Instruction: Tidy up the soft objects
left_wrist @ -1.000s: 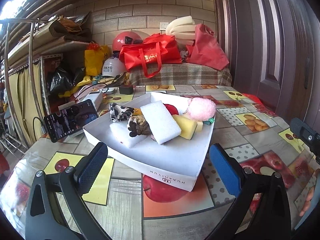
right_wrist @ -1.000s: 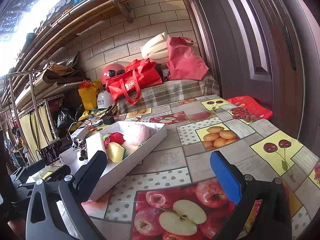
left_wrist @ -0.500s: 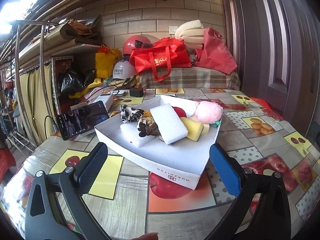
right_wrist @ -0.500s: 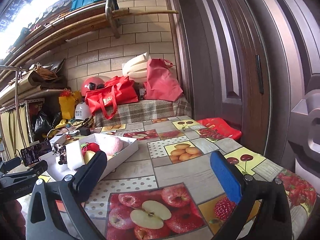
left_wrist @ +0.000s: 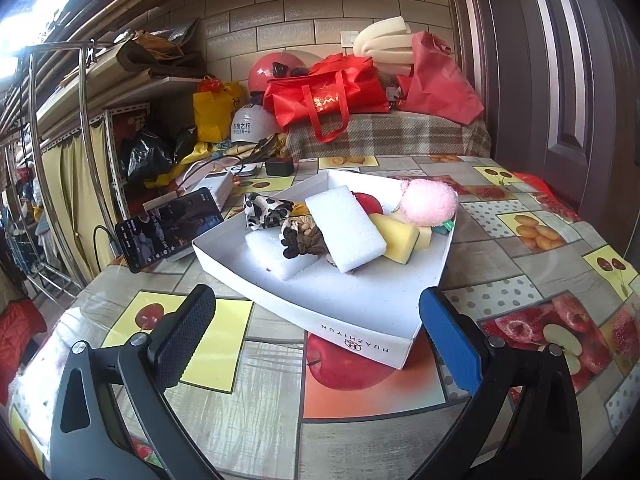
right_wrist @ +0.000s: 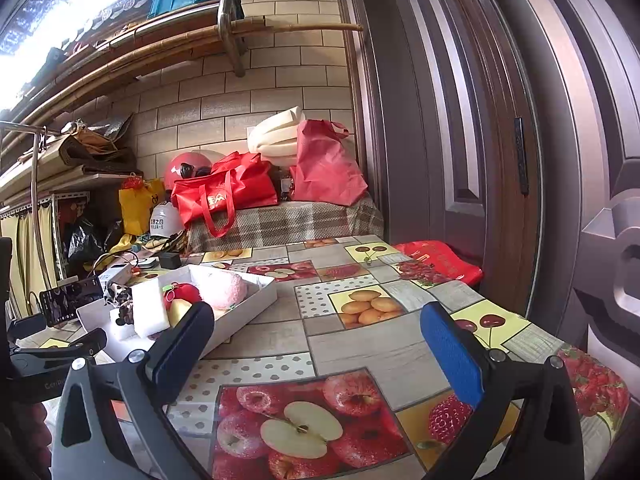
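Holding both my left claw (left_wrist: 316,320) and right claw (right_wrist: 316,340) wide open and empty above the surface (left_wrist: 520,248), I see sponges (left_wrist: 346,228) and a pink pompom (left_wrist: 430,202) piled in the white box (left_wrist: 360,300).

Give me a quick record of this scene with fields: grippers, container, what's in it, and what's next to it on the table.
left gripper: open, empty, facing the box
right gripper: open, empty, over bare tablecloth right of the box
container: white box, shallow, lidless, on the fruit-print table
contents: white sponge leaning across the pile, second white sponge under it, yellow sponge, pink pompom, red plush, spotted cloth, brown scrunchie
beside box: phone, screen lit, to its left
task state: nothing lifted out yet
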{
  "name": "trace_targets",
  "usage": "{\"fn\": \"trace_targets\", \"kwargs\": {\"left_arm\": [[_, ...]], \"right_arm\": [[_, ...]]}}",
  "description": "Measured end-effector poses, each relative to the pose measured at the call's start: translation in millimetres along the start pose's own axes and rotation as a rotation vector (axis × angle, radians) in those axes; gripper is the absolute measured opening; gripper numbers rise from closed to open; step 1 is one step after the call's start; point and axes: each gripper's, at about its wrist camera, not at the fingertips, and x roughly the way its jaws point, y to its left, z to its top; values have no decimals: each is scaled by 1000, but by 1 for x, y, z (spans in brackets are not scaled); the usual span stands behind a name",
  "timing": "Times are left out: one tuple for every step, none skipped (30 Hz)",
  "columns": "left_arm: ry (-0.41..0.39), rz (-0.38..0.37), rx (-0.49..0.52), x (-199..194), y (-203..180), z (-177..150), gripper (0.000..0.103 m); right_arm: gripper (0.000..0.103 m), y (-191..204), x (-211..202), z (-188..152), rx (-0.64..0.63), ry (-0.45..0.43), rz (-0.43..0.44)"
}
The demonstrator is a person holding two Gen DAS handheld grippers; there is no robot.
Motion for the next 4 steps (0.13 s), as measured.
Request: {"fn": "trace_targets", "kwargs": {"left_arm": [[0,-2,-2,0,0,0,103],[1,-5,-2,0,0,0,103],[2,-7,-2,0,0,0,103],[3,-9,0,1,0,0,103]], "right_arm": [[103,0,0,0,-4,0,1],[103,0,1,0,-6,0,3],[103,-1,1,0,-5,1,4],[103,-1,1,0,-4,1,6]]}}
